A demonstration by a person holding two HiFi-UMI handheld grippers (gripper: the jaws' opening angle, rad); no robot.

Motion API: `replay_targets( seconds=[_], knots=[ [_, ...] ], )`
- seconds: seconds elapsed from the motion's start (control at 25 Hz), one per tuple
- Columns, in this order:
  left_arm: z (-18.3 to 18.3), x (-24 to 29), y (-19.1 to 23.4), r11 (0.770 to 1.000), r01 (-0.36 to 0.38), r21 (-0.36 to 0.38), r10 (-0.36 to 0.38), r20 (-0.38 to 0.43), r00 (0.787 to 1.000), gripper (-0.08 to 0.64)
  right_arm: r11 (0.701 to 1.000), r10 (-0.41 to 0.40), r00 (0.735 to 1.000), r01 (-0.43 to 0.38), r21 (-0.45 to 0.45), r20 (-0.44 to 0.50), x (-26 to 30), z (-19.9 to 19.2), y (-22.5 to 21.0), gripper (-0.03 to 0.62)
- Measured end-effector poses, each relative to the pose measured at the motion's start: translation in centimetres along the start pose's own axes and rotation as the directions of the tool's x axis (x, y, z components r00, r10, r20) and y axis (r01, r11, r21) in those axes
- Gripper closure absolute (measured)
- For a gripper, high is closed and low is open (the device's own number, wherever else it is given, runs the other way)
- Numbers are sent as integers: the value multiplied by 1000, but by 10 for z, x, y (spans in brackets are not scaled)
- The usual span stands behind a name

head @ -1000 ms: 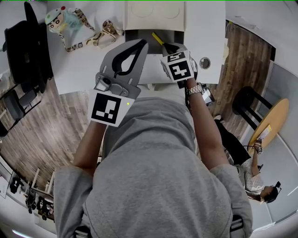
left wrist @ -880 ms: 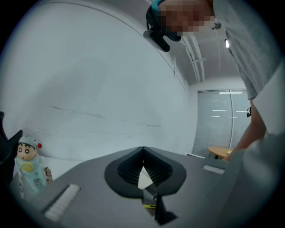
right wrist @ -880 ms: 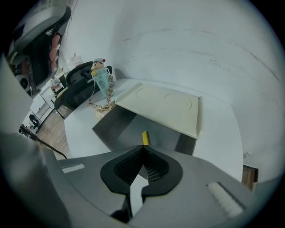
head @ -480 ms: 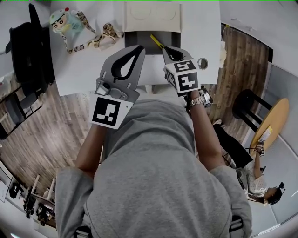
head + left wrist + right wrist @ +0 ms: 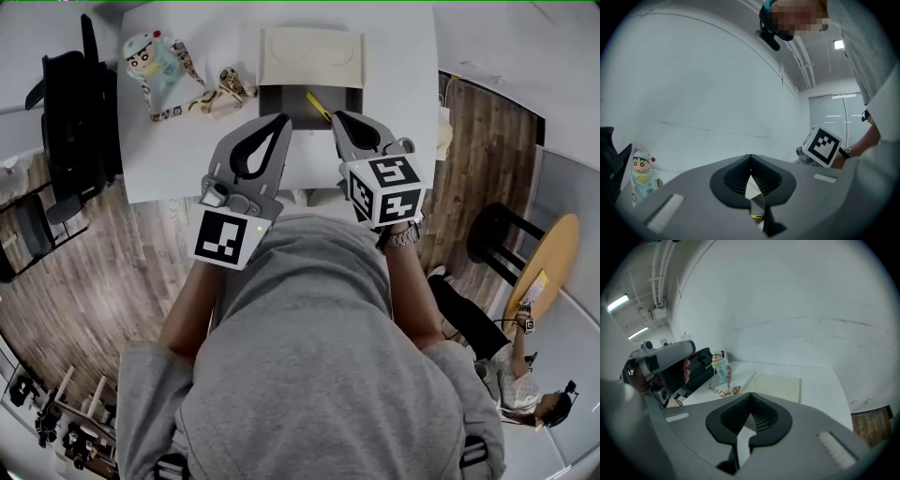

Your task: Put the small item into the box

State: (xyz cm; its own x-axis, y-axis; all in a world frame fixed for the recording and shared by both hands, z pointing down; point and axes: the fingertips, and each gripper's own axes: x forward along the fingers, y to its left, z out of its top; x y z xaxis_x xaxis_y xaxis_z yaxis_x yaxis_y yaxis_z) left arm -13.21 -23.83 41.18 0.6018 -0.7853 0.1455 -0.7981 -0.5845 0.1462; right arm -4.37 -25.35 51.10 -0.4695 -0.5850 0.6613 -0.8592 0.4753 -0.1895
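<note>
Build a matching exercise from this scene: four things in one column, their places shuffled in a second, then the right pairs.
Things
1. yellow item
2. cartoon figure
3. box lid
4. black chair

Places
A. on the floor, left of the table
B. laid open on the far side of the box
C. inside the box
D. on the table, left of the box

Pairs: 1-C, 2-D, 3-B, 4-A
</note>
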Motion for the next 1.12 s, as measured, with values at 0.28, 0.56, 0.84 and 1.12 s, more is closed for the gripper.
replay_targets(
  seconds=[0.28, 0.56, 0.84, 1.12],
  knots=[
    [13, -7, -4, 1000, -31, 1, 31, 38, 999, 557, 1000, 22, 991, -20, -17, 132, -38, 35, 17, 577],
    [27, -7, -3, 998, -61, 12, 60, 65, 996, 557, 999, 21, 972, -10, -47, 236, -68, 63, 19, 577],
    [47, 0, 3, 996, -84, 44, 77, 134, 988, 557, 997, -1, 934, 29, -72, 358, -91, 90, 14, 577],
    [80, -1, 0, 993, -84, 87, 66, 194, 979, 557, 996, 12, 889, 31, -87, 458, -118, 114, 15, 577]
  ],
)
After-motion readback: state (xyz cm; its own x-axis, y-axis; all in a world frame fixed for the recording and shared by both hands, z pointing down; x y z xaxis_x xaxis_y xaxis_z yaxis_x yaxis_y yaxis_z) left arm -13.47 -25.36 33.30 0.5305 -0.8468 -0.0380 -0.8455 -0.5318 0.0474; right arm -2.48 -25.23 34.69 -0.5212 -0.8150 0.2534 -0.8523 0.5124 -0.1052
